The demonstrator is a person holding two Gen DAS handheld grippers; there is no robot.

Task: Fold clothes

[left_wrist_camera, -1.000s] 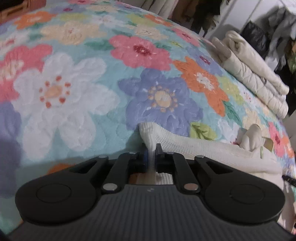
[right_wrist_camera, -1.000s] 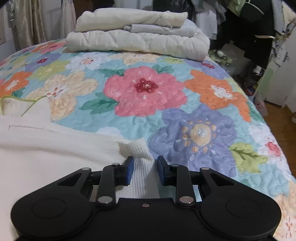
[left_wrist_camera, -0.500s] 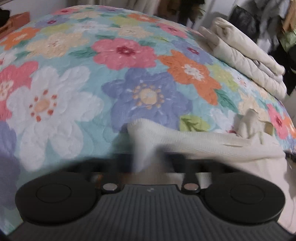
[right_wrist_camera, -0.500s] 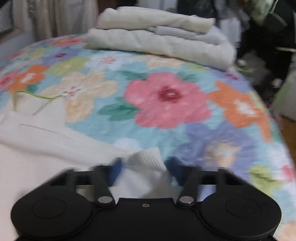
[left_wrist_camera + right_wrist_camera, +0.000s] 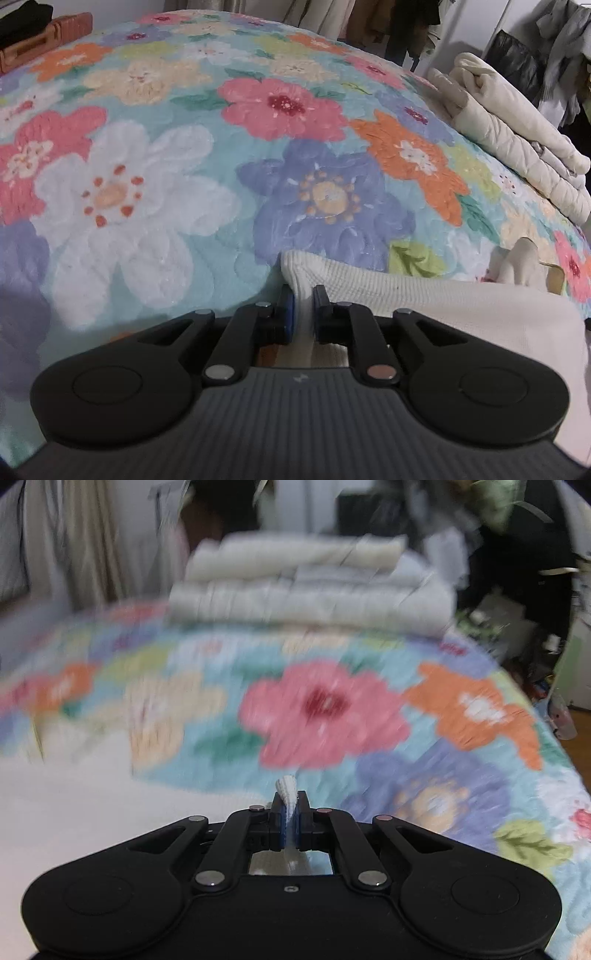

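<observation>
On the floral quilt [image 5: 155, 206], each gripper [image 5: 303, 306] [image 5: 290, 812] pinches the cream garment [image 5: 424, 295]; folded bedding [image 5: 517, 147] beyond

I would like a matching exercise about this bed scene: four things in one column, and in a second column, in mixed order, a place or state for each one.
Things:
1. left gripper
2. right gripper
3. folded cream bedding
4. floral quilt

Places or states:
A. stacked at the far edge of the bed
B. spread over the bed, under everything else
C. shut on a corner of the cream waffle-knit garment, with a broad white edge running off to the right
D. shut on a small tip of white knit fabric, the view blurred

Pairs: 1-C, 2-D, 3-A, 4-B
</observation>
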